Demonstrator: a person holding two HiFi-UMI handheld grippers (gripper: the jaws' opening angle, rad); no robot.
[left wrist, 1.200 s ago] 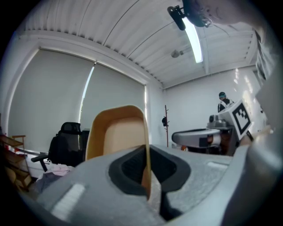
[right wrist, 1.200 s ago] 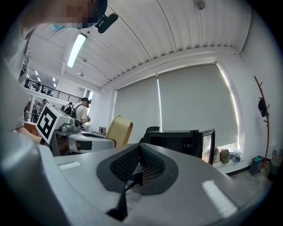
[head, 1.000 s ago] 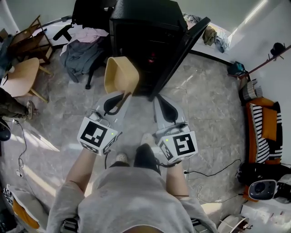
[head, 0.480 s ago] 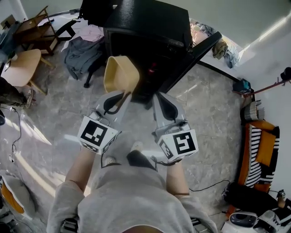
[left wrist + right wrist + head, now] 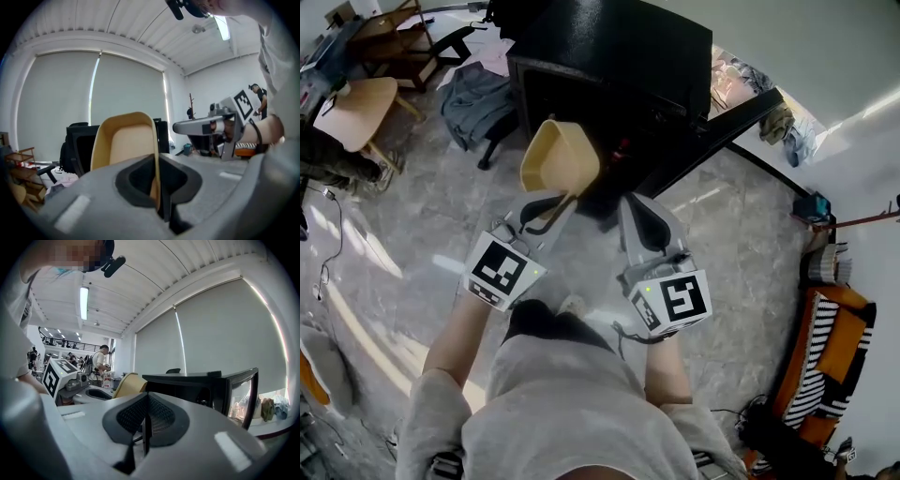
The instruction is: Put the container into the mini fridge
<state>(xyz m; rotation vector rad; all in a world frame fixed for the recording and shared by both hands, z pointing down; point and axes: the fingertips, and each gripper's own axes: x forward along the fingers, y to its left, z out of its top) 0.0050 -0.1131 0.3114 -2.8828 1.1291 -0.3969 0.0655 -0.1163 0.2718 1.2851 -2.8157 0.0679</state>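
Observation:
A tan plastic container (image 5: 561,159) hangs tilted in front of the open black mini fridge (image 5: 609,56), whose door (image 5: 722,127) swings out to the right. My left gripper (image 5: 560,200) is shut on the container's rim; in the left gripper view the thin wall of the container (image 5: 123,140) runs down between the closed jaws of the left gripper (image 5: 160,187). Beside it on the right, my right gripper (image 5: 639,204) is shut and holds nothing. The right gripper view shows the right gripper (image 5: 145,427) closed, with the container (image 5: 127,383) to its left and the fridge (image 5: 187,385) ahead.
A wooden chair (image 5: 356,108) and a pile of clothes (image 5: 478,94) lie to the left of the fridge. An orange striped seat (image 5: 825,356) stands at the right wall. More clothes (image 5: 787,131) sit behind the door. The person's feet (image 5: 572,305) are on the marble floor.
The person has stepped toward the fridge, which now looms larger and nearer. The held container has come up close to the fridge opening. Both grippers keep their jaws as before.

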